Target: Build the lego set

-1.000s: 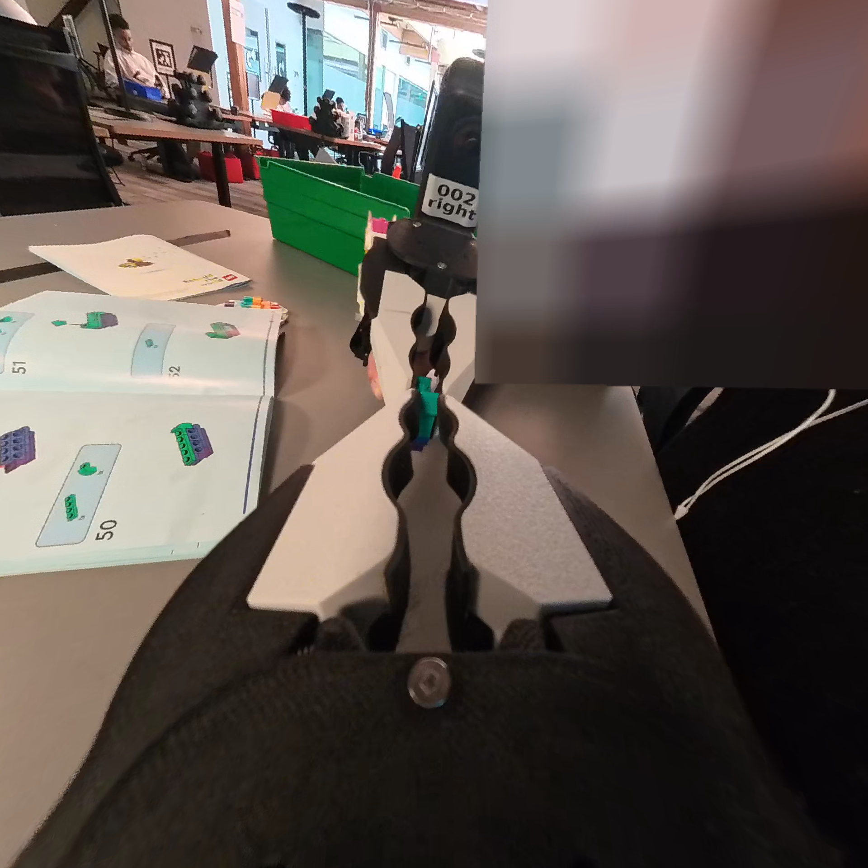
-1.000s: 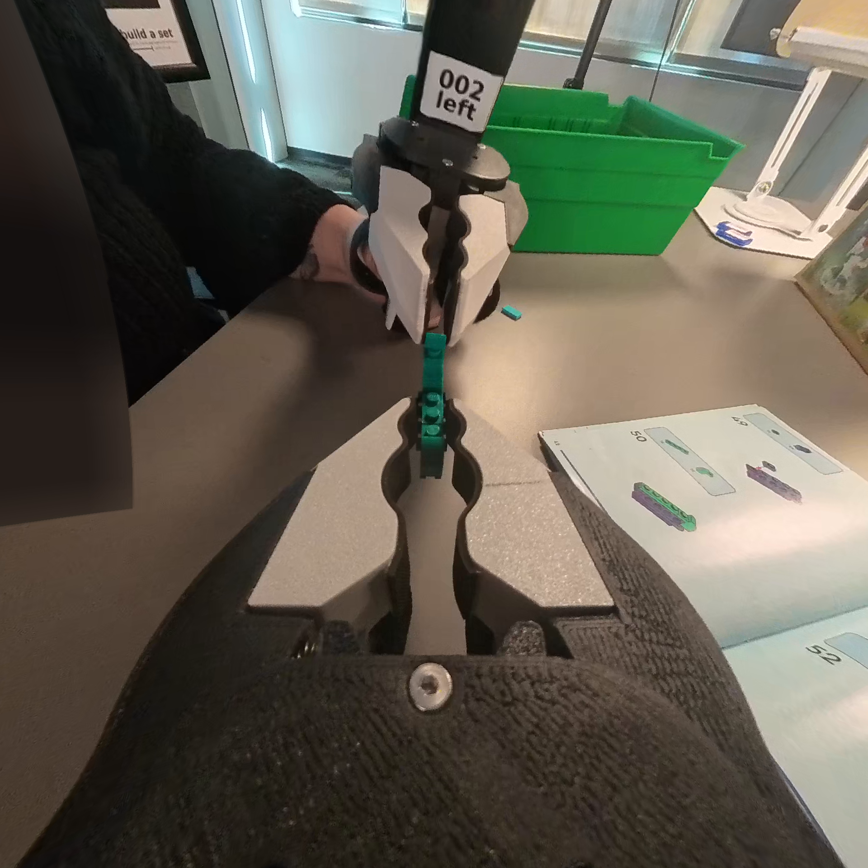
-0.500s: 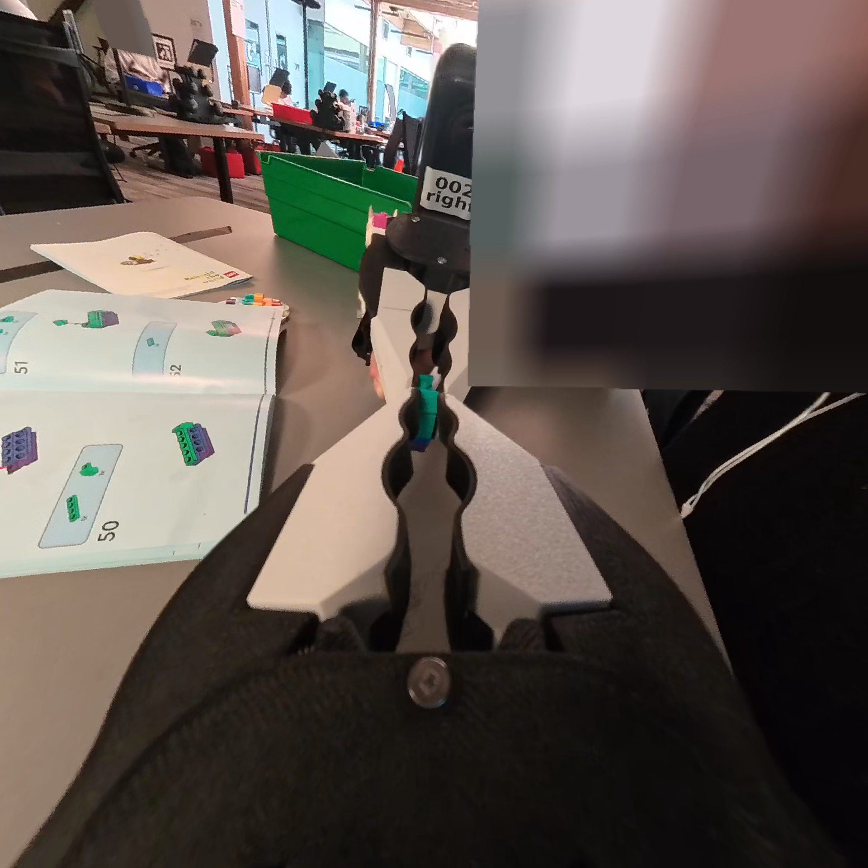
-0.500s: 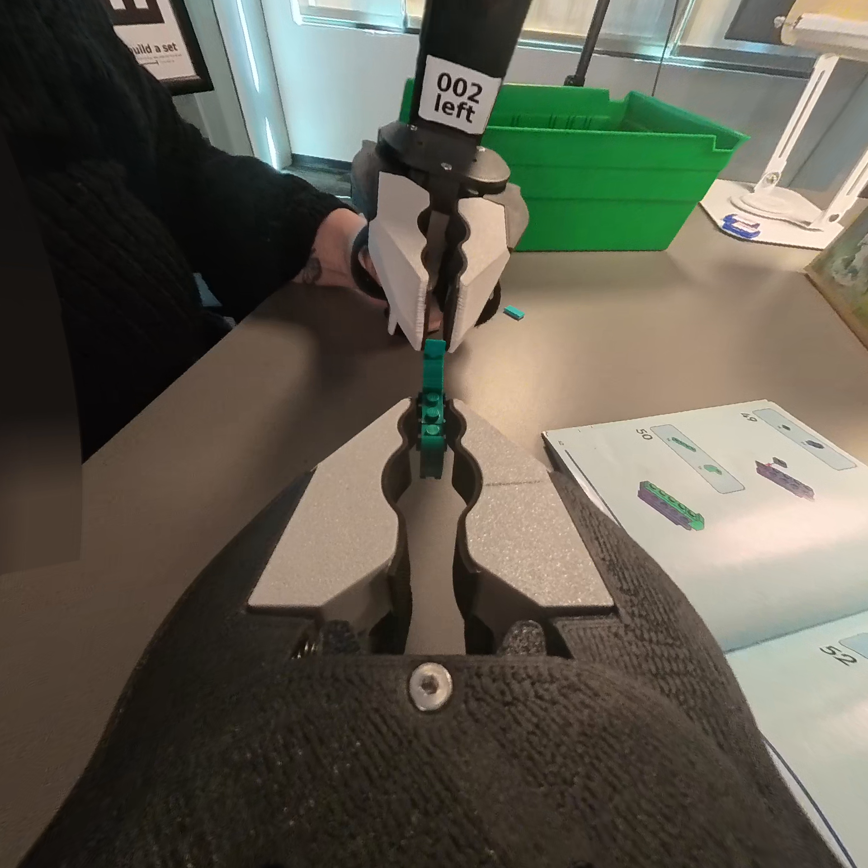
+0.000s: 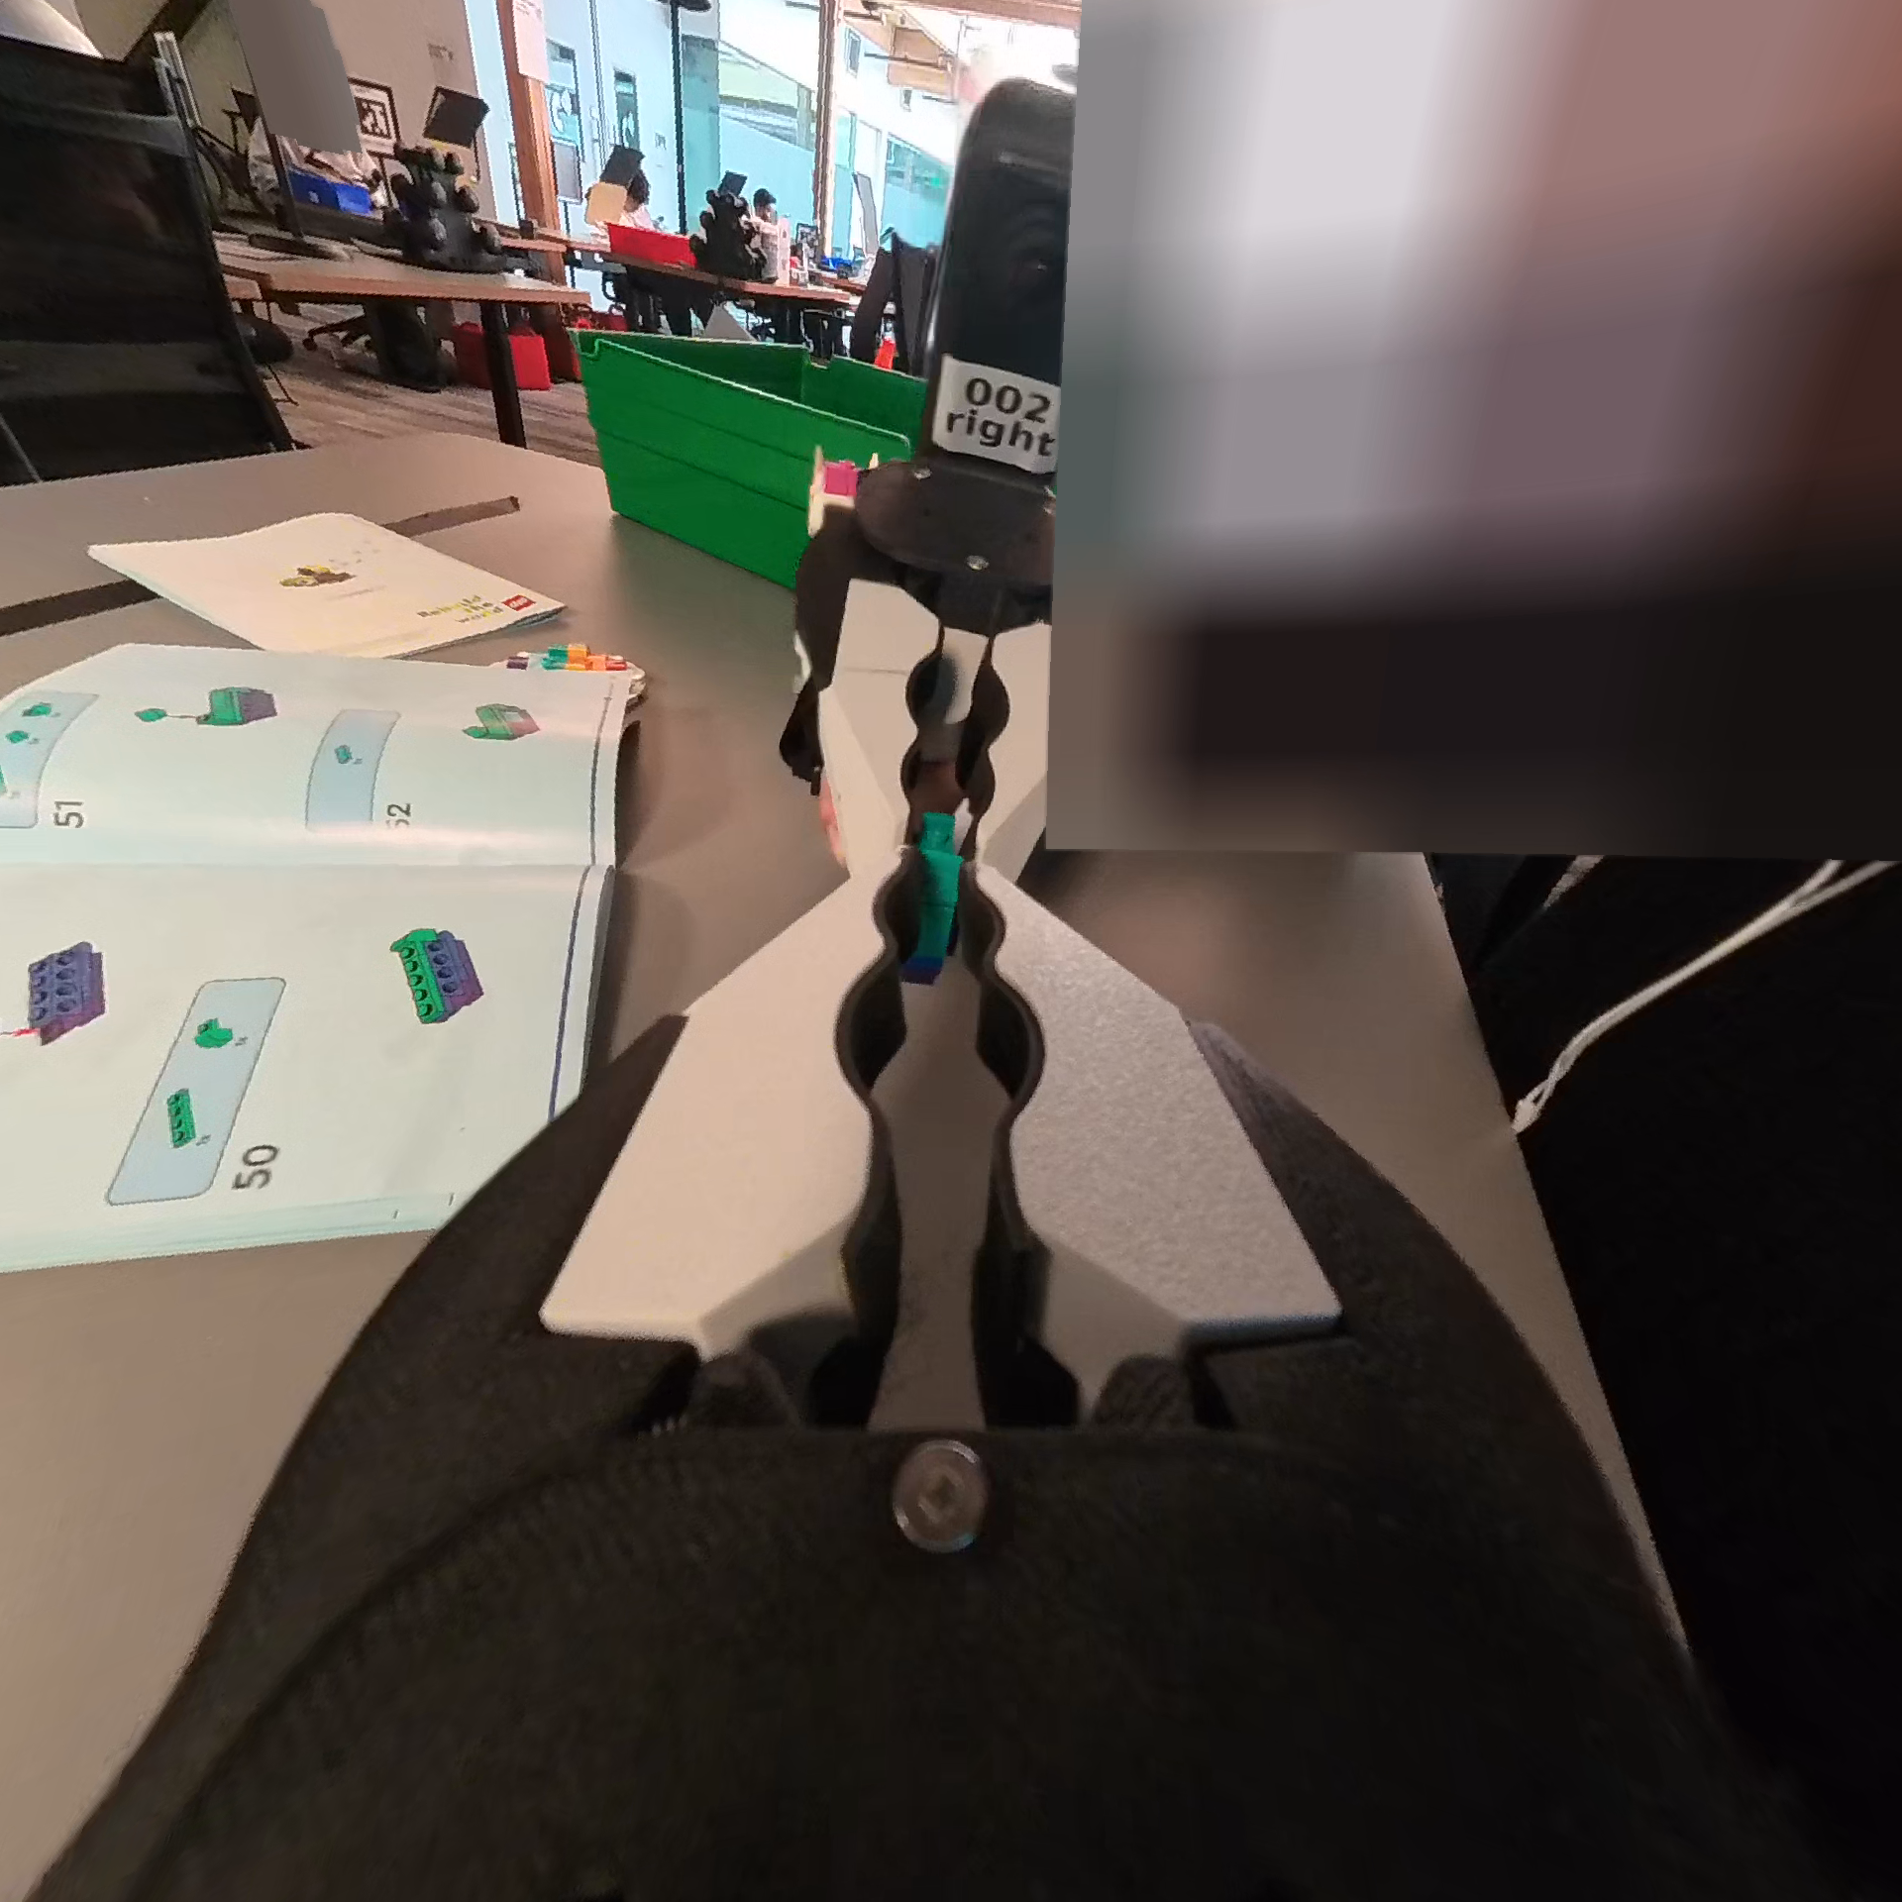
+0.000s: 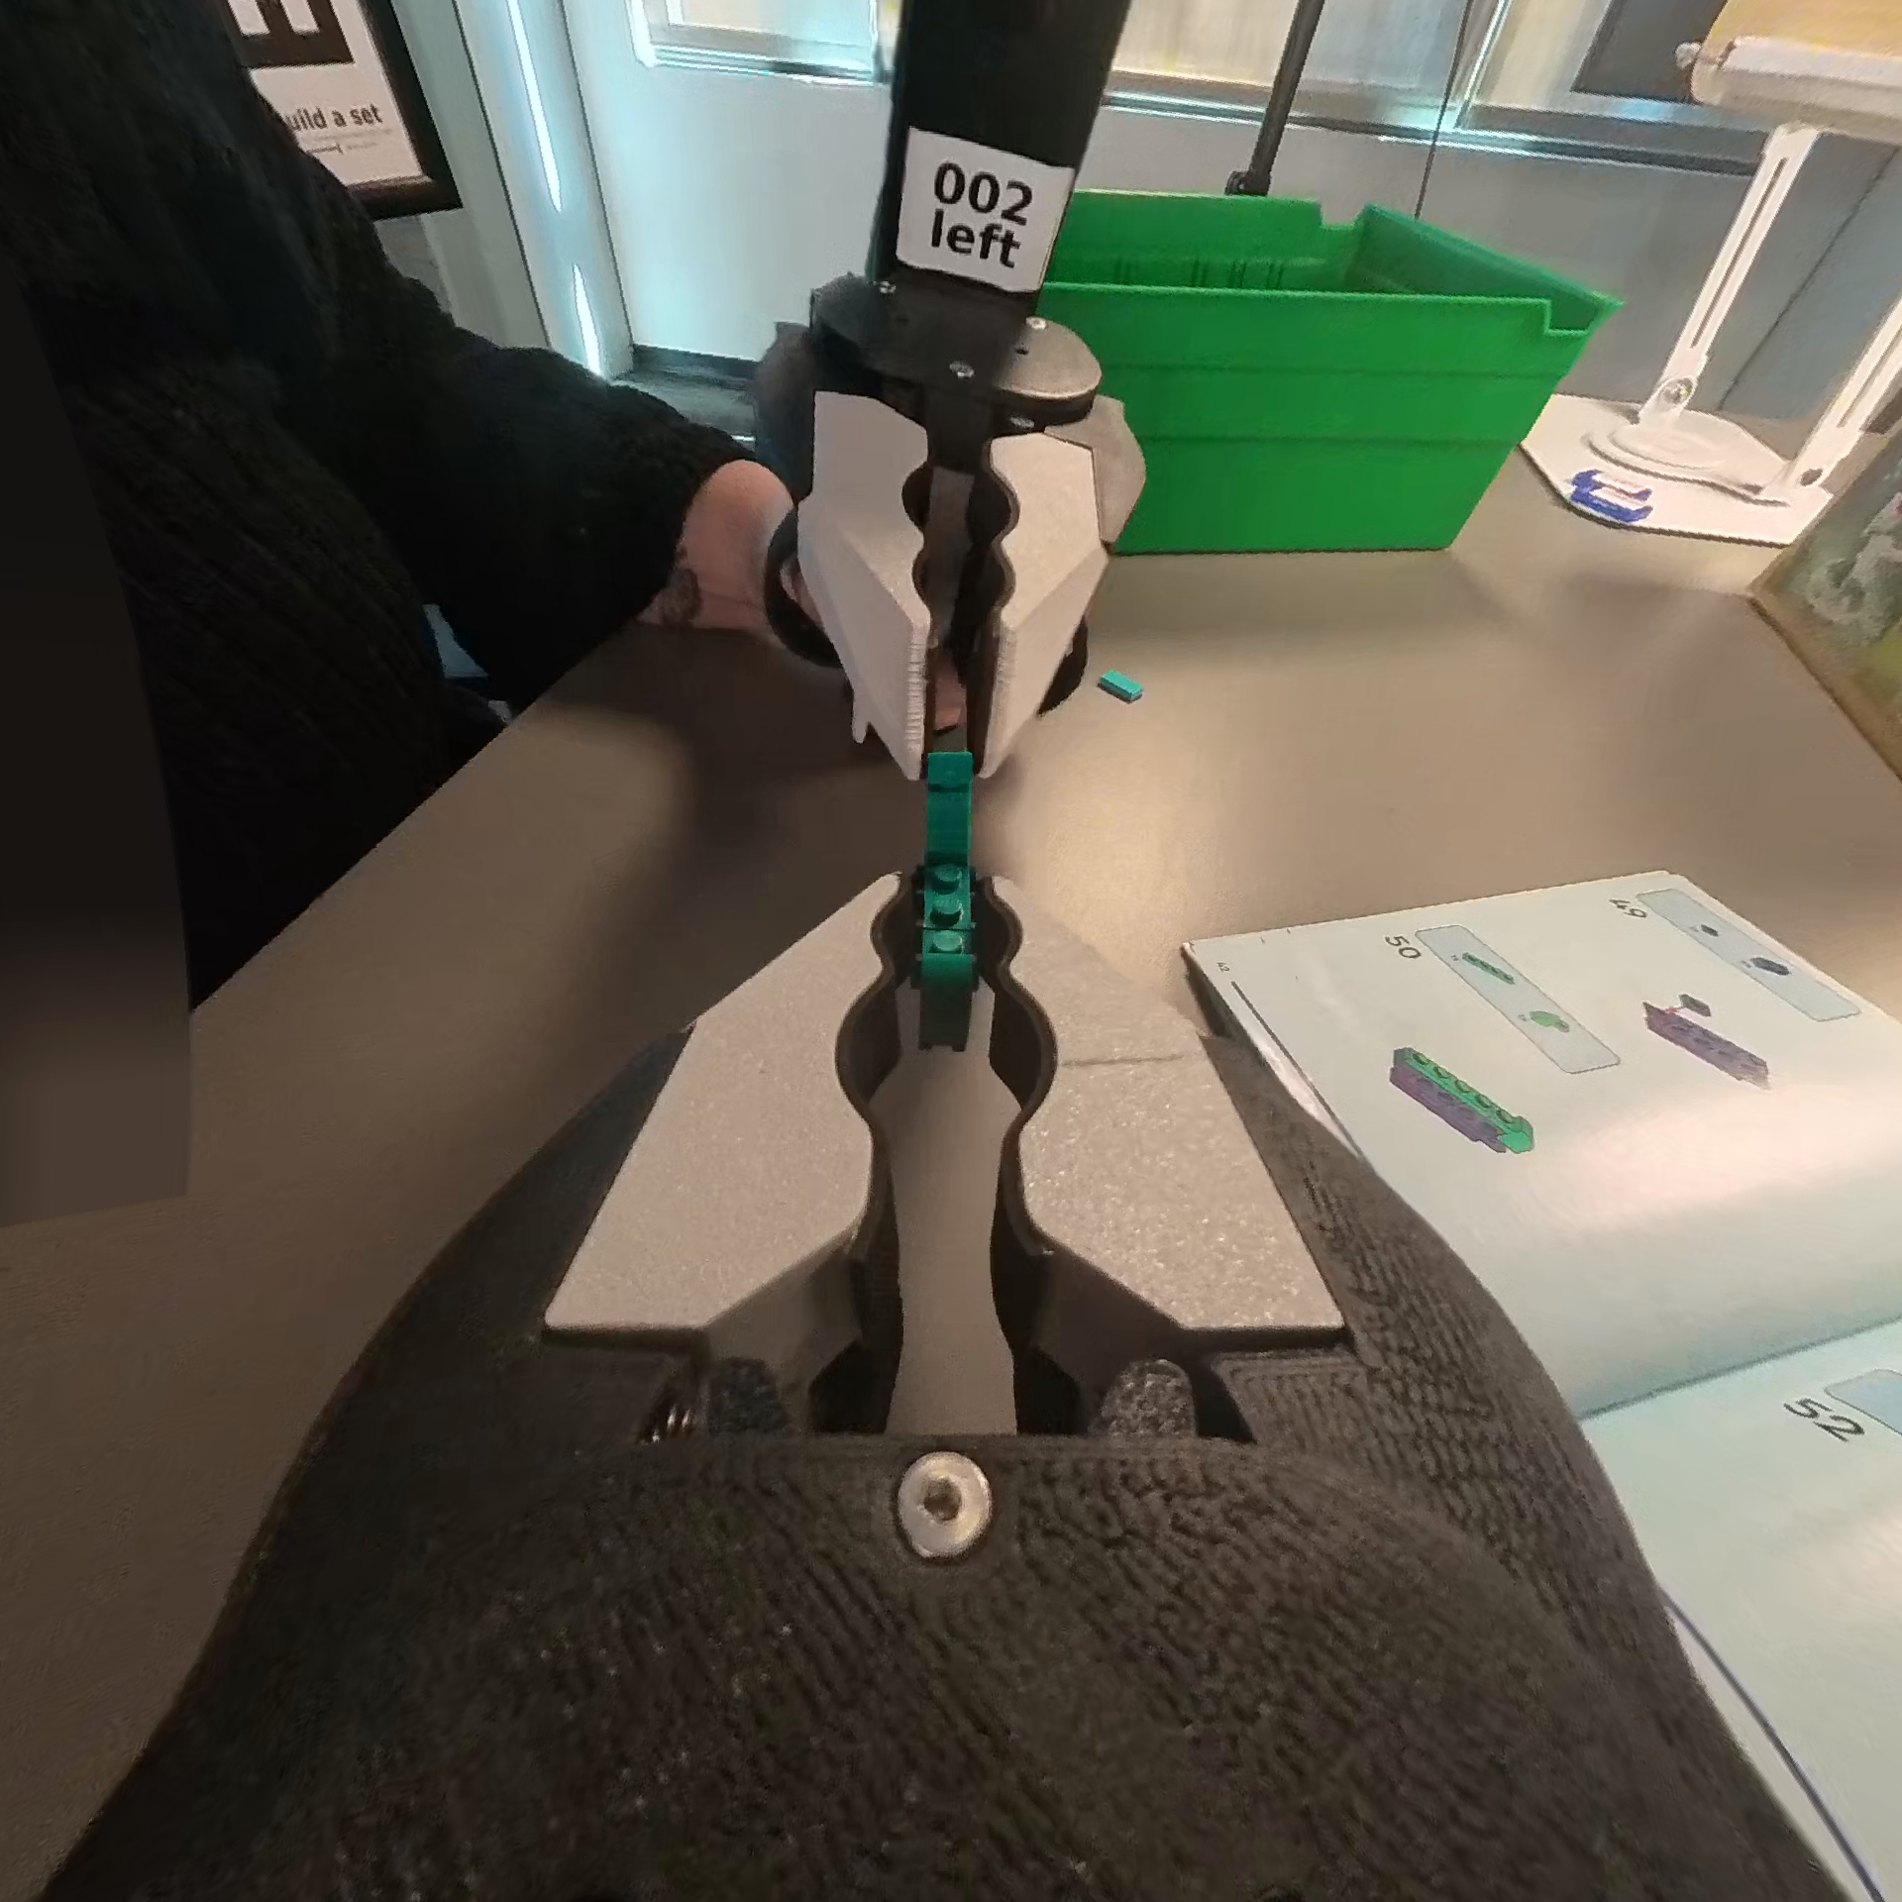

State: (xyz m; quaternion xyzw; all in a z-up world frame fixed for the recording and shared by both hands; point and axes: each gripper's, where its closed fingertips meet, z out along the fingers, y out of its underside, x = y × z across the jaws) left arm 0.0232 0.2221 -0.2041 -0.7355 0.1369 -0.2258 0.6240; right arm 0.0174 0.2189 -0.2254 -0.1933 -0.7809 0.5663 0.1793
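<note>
Left gripper (image 6: 947, 756) and right gripper (image 6: 942, 901), tip to tip above bare table (image 6: 1338, 782) (near its edge), jaws narrow, each clamping the green lego assembly (image 6: 949, 895).

You are working over a grey worktop (image 5: 309, 1441). A green bin (image 6: 1328, 412) is standing at its far side, and a white stand (image 6: 1709, 412) is sitting just to the right of that bin. A picture card (image 6: 1842, 607) is leaning at the right edge, too cropped for you to make out more. Beyond the worktop, a black chair (image 5: 113, 309) is standing at the left, other desks (image 5: 412, 278) are stretching across the room, and people are sitting at them. A white cable (image 5: 1688, 978) is trailing over dark clothing at your right. A framed sign (image 6: 340, 103) is hanging on the wall.
</note>
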